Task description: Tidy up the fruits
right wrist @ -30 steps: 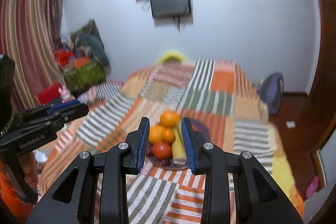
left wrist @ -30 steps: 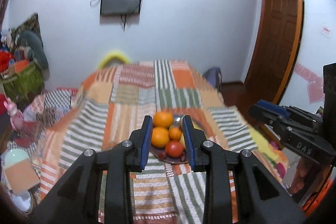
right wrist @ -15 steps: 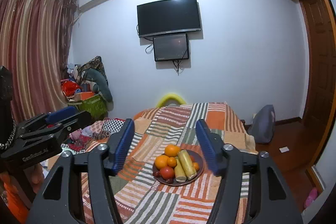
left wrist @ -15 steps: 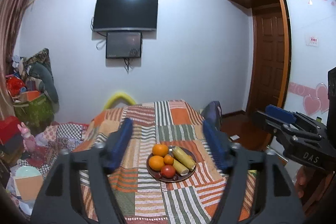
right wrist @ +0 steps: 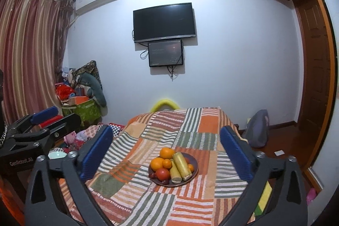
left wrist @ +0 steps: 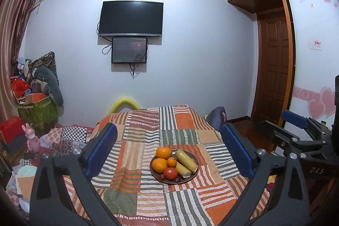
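A brown plate sits on the striped patchwork cloth. It holds oranges, a red fruit, two yellow-green cane pieces and small dark fruits. My left gripper hovers short of the plate, its jaws opening wide with nothing between them. My right gripper stands the same way, jaws opening and empty, also back from the plate. Each gripper shows at the edge of the other's view: the right, the left.
The cloth-covered table has a yellow curved object behind it. Bags, boxes and toys pile up on the left. A grey bag lies on the floor at right, by a wooden door. Two screens hang on the far wall.
Both grippers went from nearly shut to wide open. Both drew back from the plate and rose, so the fruit now looks smaller and lower in each view.
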Demonstrator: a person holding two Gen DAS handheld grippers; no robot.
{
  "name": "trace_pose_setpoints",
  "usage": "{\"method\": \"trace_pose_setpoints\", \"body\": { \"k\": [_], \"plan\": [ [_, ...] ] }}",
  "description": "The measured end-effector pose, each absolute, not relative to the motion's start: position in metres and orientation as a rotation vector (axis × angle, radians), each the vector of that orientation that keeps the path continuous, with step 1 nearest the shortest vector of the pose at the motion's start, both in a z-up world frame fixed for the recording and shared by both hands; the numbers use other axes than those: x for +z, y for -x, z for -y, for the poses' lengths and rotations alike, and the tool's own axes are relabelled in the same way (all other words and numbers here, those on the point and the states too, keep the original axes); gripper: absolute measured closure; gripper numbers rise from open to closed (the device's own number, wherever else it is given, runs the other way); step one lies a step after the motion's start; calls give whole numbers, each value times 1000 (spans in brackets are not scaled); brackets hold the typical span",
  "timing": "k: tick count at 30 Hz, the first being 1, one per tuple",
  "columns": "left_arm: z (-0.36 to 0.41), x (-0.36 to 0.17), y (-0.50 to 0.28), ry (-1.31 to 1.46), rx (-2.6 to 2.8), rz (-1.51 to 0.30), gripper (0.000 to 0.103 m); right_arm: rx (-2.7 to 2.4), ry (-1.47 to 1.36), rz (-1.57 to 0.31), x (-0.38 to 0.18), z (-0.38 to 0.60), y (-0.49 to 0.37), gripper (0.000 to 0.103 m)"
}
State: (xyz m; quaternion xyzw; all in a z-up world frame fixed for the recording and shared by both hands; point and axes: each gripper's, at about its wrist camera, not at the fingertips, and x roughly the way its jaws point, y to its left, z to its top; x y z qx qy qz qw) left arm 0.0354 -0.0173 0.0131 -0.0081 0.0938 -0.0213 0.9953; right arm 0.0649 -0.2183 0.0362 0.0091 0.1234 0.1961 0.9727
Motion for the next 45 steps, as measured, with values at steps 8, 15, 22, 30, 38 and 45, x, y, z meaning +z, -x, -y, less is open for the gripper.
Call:
{"method": "trace_pose_setpoints", "body": {
  "k": [8, 15, 22, 30, 38, 45],
  "plan": [
    [21, 11, -33, 9, -44, -188, 0, 381, 0, -247, 34, 218, -60, 0],
    [23, 11, -32, 2, -47, -187, 0, 373, -8, -244, 35, 219, -58, 0],
    [24, 11, -32, 2, -45, -187, 0, 368, -23, -242, 37, 223, -58, 0],
    [25, 12, -32, -2, -50, -185, 0, 367, -25, -238, 39, 225, -57, 0],
    [26, 12, -33, 1, -54, -184, 0, 367, -25, -235, 40, 225, -57, 0],
    [25, 13, -33, 0, -54, -184, 0, 367, -27, -235, 40, 226, -57, 0]
  ]
}}
